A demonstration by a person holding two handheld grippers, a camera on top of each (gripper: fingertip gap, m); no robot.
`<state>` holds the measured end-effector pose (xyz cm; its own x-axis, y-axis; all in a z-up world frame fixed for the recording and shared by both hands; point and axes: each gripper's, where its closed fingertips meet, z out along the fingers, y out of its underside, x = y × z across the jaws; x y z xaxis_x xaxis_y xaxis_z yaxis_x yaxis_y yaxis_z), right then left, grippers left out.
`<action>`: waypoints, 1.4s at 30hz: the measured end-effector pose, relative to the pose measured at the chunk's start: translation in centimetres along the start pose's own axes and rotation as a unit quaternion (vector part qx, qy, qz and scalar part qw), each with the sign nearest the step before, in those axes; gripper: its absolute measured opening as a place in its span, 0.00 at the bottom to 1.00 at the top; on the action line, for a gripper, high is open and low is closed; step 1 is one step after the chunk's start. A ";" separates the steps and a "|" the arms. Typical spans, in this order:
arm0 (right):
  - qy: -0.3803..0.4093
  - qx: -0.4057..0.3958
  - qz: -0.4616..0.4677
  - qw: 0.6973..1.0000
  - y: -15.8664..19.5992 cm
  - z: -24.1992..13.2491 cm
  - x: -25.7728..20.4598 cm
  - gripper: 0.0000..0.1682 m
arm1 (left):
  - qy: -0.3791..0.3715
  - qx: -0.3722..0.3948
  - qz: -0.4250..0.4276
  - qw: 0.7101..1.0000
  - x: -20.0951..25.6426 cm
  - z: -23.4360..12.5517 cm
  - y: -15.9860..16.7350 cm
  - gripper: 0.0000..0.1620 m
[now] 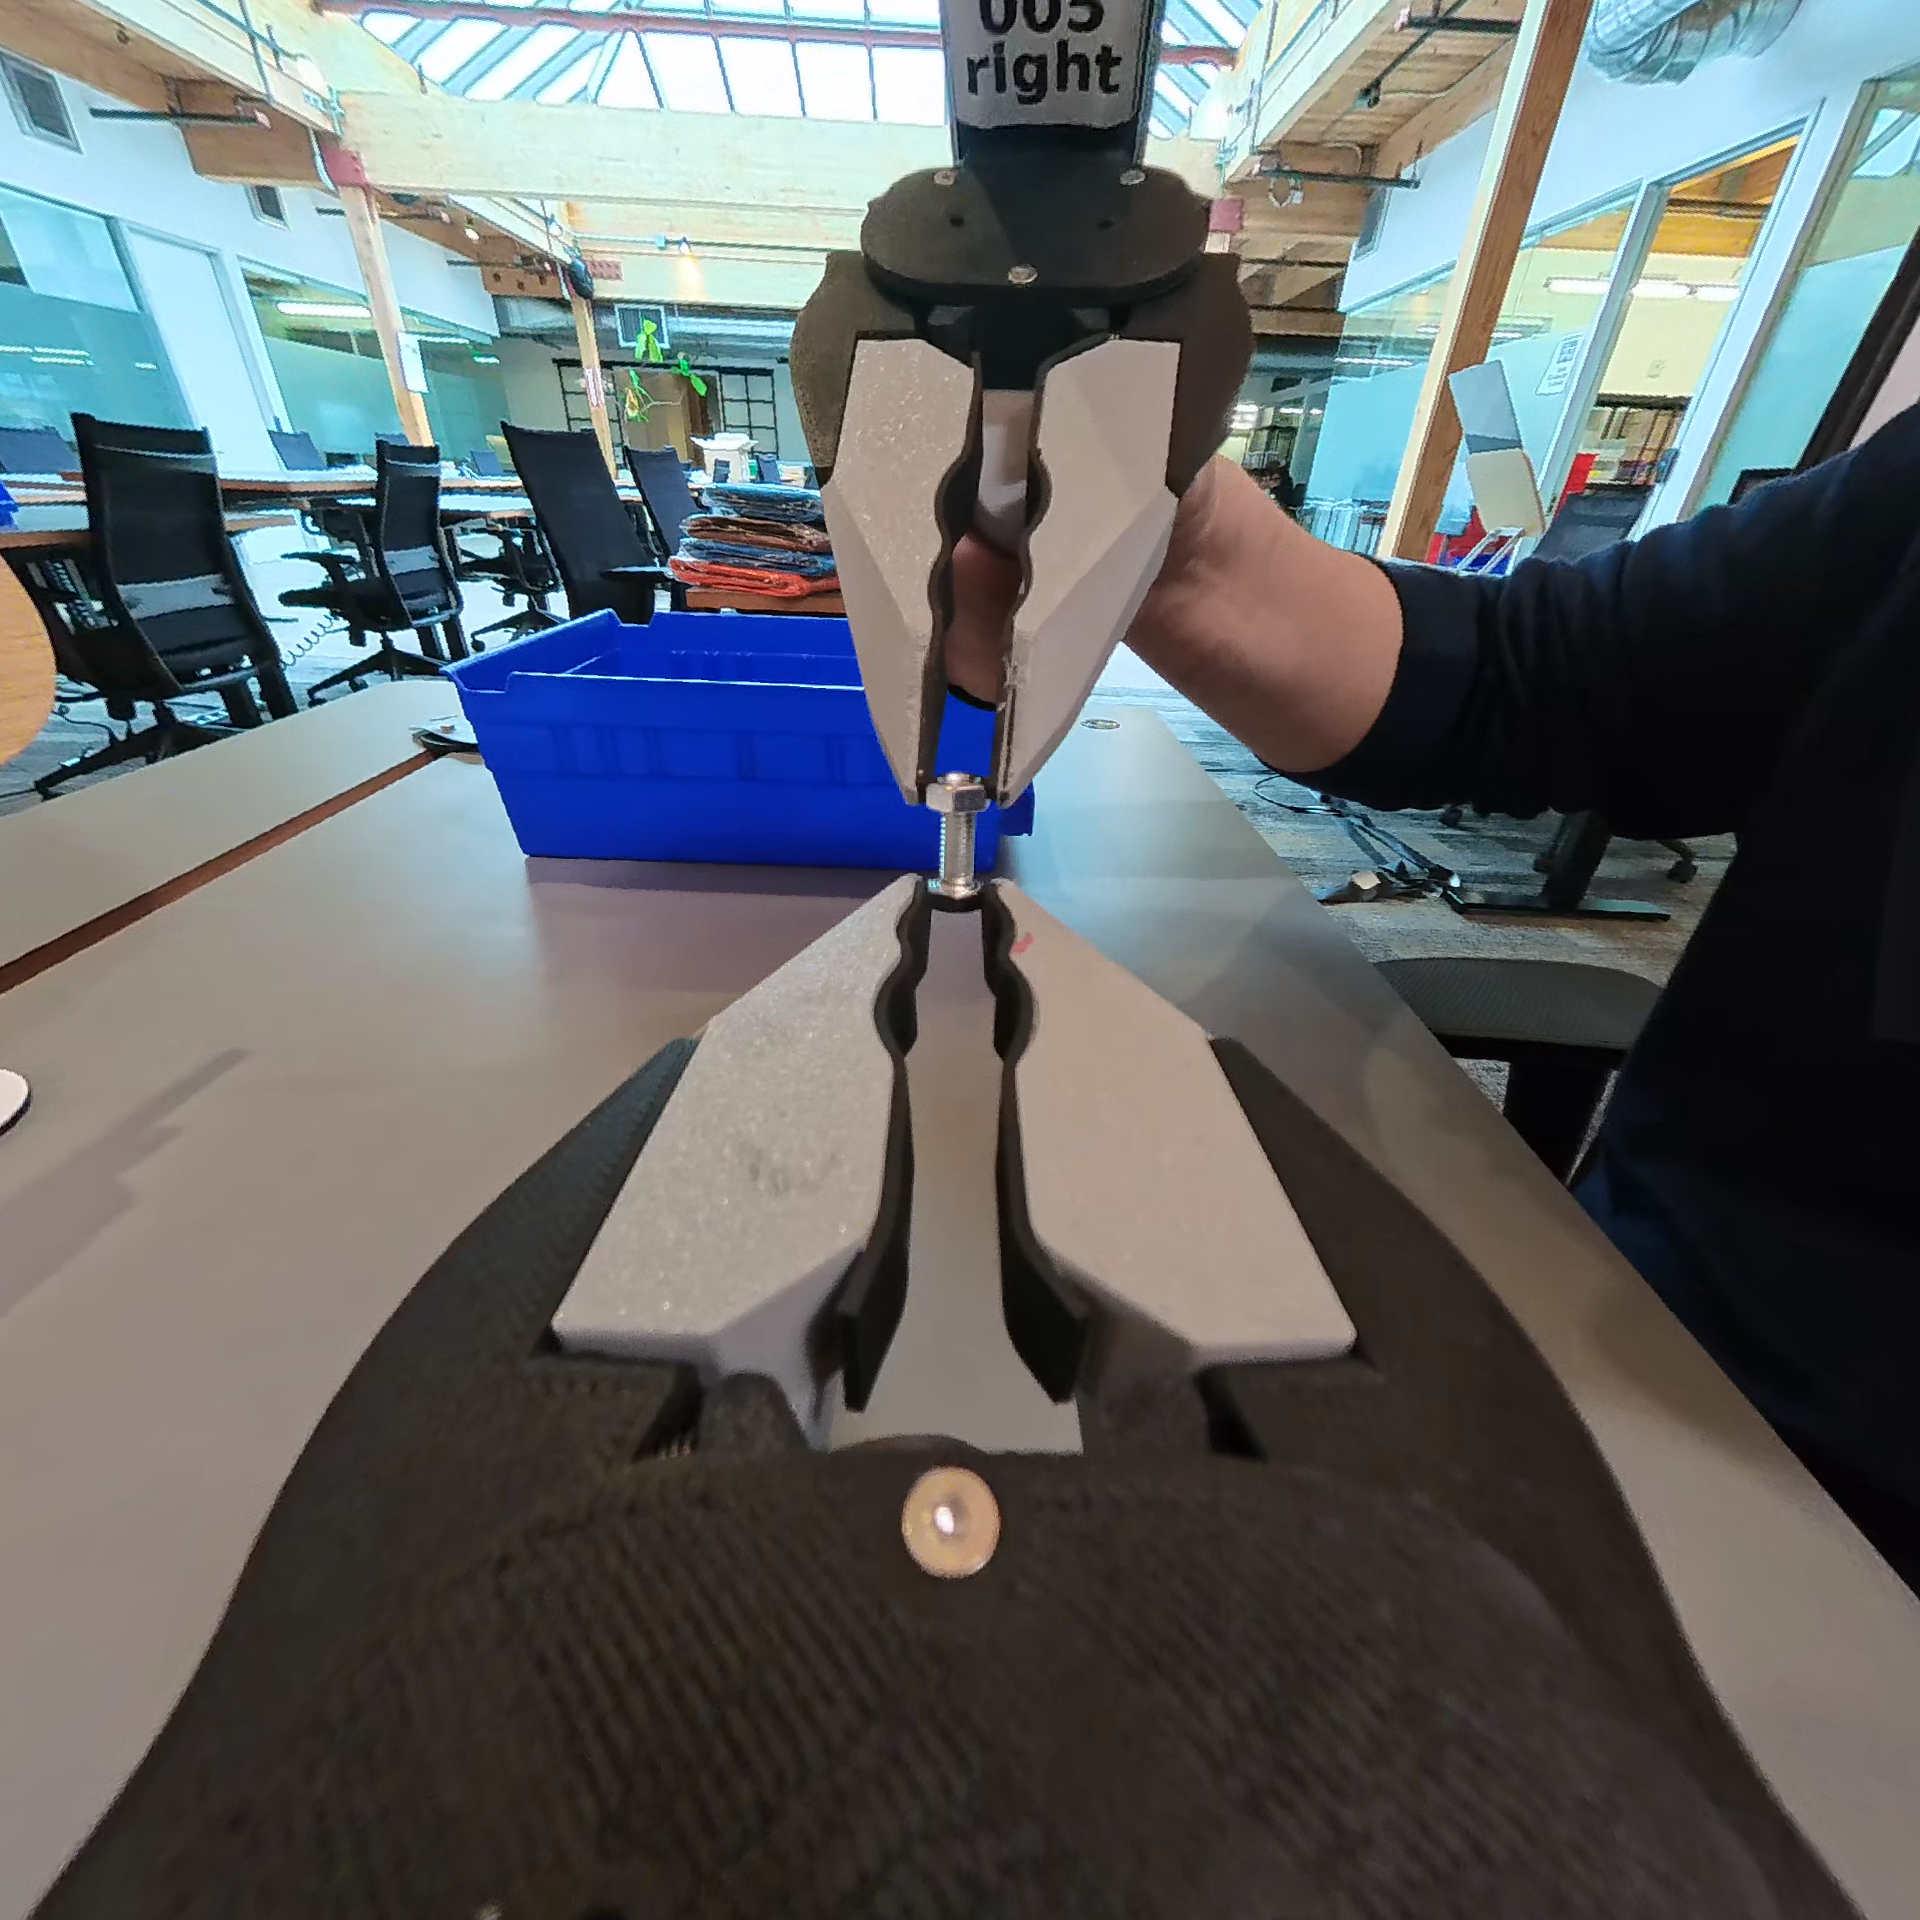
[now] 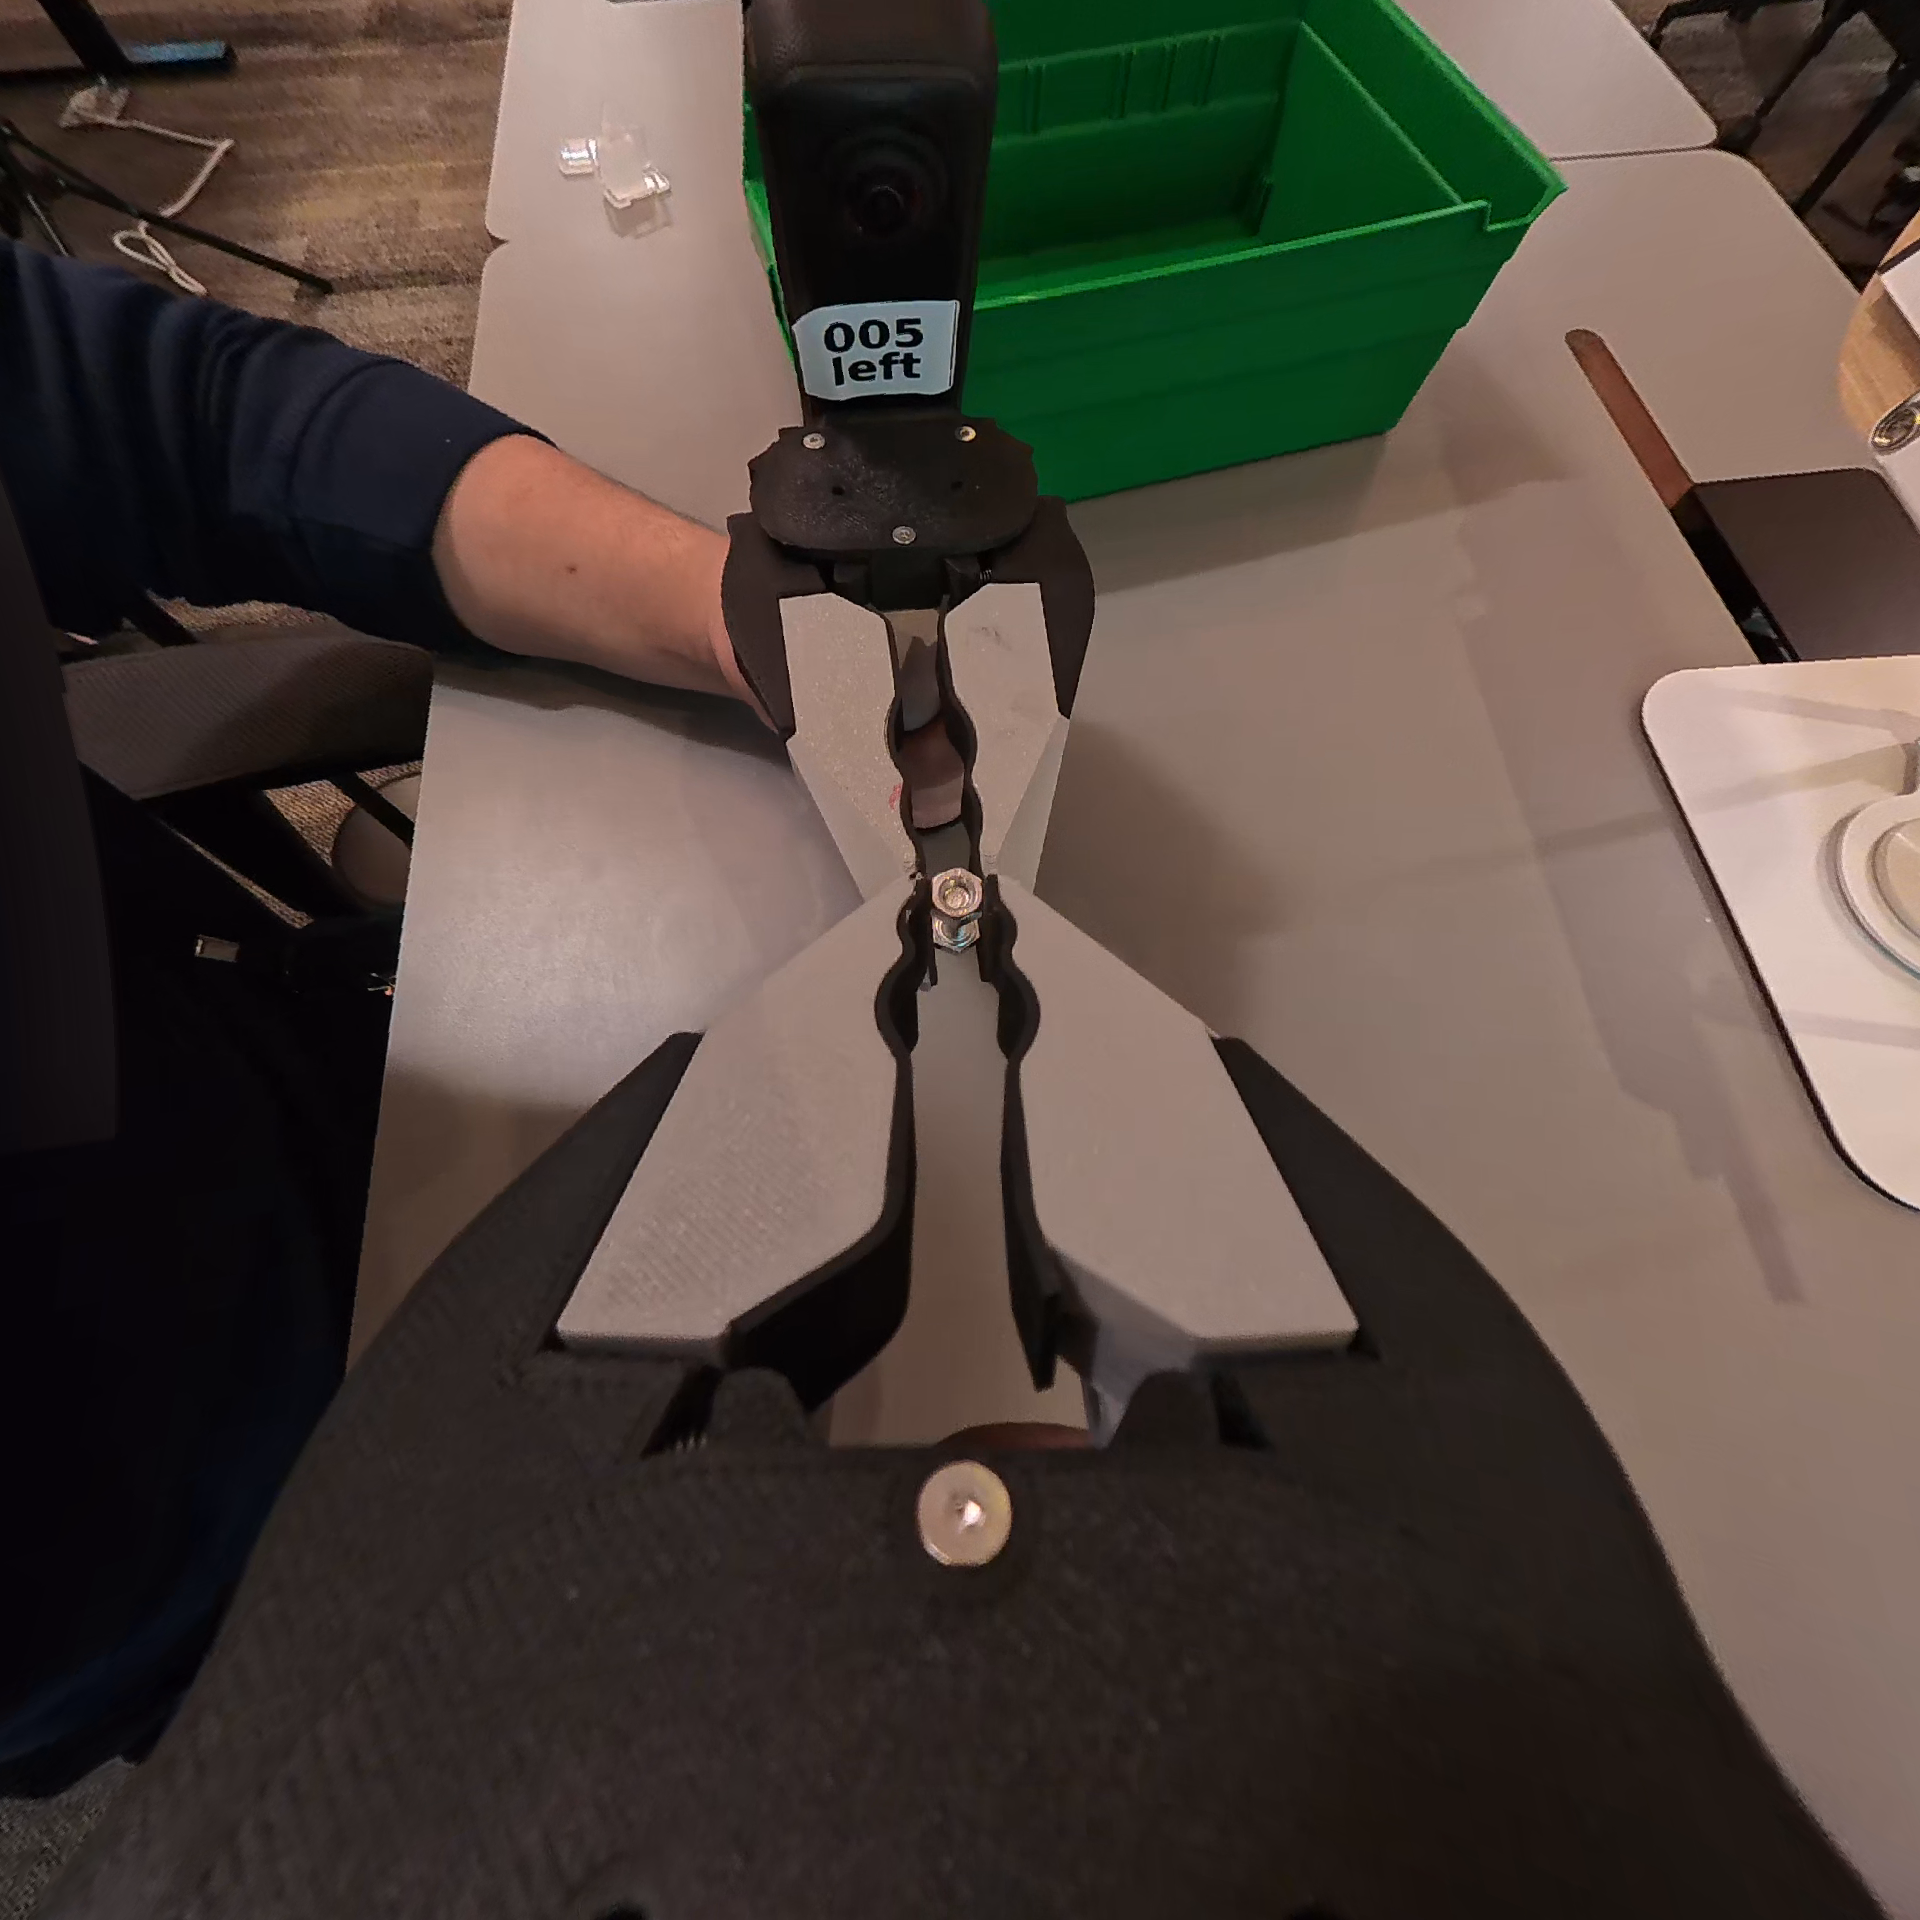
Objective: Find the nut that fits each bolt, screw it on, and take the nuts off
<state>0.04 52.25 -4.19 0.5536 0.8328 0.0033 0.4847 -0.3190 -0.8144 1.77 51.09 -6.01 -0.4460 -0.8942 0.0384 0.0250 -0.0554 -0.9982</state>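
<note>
A small silver bolt is held in the air above the grey table, between the two grippers, which face each other tip to tip. My left gripper is shut on the bolt's lower end. My right gripper comes from above and is shut on the hex nut at the bolt's other end. In the right wrist view the bolt and nut sit between my right gripper and the left gripper. Bare thread shows between the two ends.
A blue bin stands behind the grippers. A green bin stands at the table's far side. A white mat with a glass dish lies to the right. Small clear plastic pieces lie near the far edge. A person's arm reaches in. Only a small space, under 4 cm, lies between the two pairs of fingers.
</note>
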 end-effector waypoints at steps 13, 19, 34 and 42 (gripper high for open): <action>0.000 0.014 0.004 1.000 -0.5 -0.2 0.1 0.04 | 0.000 0.022 -0.021 1.000 0.0 0.0 -0.6 0.05; -0.001 0.014 0.005 1.000 -0.5 -0.1 0.2 0.04 | -0.004 0.016 -0.017 1.000 -0.1 0.0 -0.4 0.05; -0.005 0.024 0.010 1.000 -0.4 -0.1 0.4 0.06 | -0.007 0.016 -0.018 1.000 -0.3 0.0 -0.4 0.05; -0.002 0.088 0.023 0.996 -0.6 -1.1 0.3 0.12 | -0.009 0.022 -0.020 1.000 -0.5 -0.2 -0.6 0.04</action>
<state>0.66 52.20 -3.08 0.5688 0.8216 -0.0381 0.3336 -0.2728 -0.9024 1.81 51.60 -5.44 -0.4319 -0.8984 0.0800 0.0467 -0.1109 -0.9927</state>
